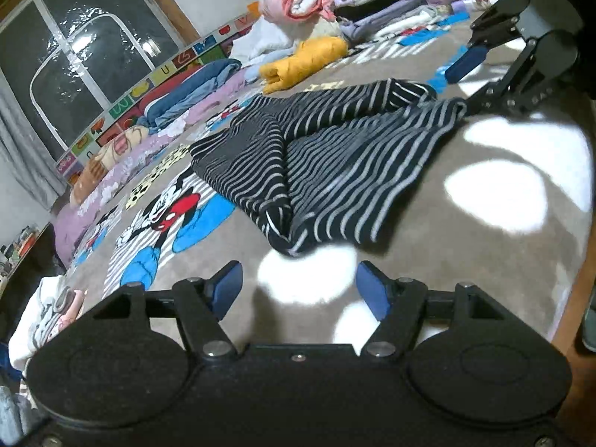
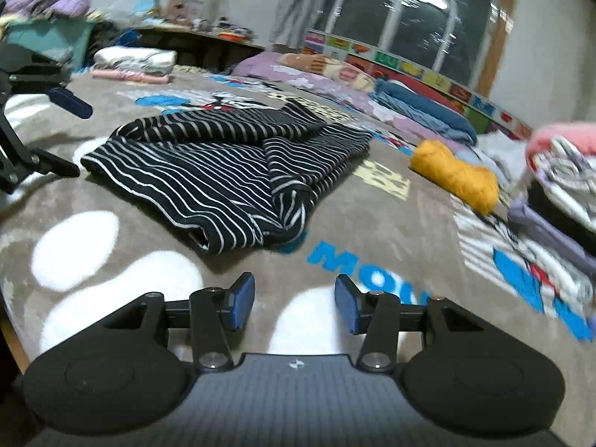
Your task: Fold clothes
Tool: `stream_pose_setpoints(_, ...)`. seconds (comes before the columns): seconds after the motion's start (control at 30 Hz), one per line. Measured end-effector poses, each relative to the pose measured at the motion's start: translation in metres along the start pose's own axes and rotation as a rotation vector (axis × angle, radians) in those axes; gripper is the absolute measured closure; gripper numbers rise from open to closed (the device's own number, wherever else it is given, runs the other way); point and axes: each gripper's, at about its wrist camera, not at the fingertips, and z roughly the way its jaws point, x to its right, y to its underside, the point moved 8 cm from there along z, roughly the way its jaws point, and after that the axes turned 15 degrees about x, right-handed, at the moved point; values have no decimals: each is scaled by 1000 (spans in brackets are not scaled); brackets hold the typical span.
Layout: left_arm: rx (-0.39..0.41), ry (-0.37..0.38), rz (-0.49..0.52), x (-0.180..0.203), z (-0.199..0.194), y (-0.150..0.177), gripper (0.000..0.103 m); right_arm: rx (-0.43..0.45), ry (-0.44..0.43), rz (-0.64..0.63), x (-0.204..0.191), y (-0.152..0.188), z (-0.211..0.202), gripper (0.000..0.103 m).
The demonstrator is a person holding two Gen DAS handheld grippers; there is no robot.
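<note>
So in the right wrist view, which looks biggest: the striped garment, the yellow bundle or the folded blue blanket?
Largest to smallest as they look:
1. Striped garment
2. Folded blue blanket
3. Yellow bundle
The last two look close, and the blanket lies farther off, so that order is unsure.

One striped garment point(image 1: 320, 164), two hand-held grippers point(image 1: 298, 290)

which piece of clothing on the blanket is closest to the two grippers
The black-and-white striped garment, lying partly folded just ahead of both open grippers. The yellow bundle and stacked clothes sit farther away.
</note>
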Motion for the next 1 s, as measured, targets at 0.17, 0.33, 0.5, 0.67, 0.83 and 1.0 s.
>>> stream_pose_setpoints(0.17,44,14,-9,-5,22,-2,38,1,-29,-65,-3,-6,10,50)
stream_pose_setpoints(0.33,66,2,-1,-5,36,-7,38,1,-58,-129,-6,-11,19,50)
stream_pose_setpoints(0.5,57,16,-26,-5,40,-10,49,2,-87,-194,-10,-17,29,52)
stream_pose_setpoints(0.67,45,8,-37,3,41,-11,66,-20,-144,-218,-17,-21,39,74)
stream_pose_setpoints(0.83,33,-23,-17,10,39,-15,84,-20,-163,-190,-20,-22,41,84)
stream_pose_setpoints(1.0,36,-39,-55,6,25,-20,88,5,-162,-195,-30,-33,26,85)
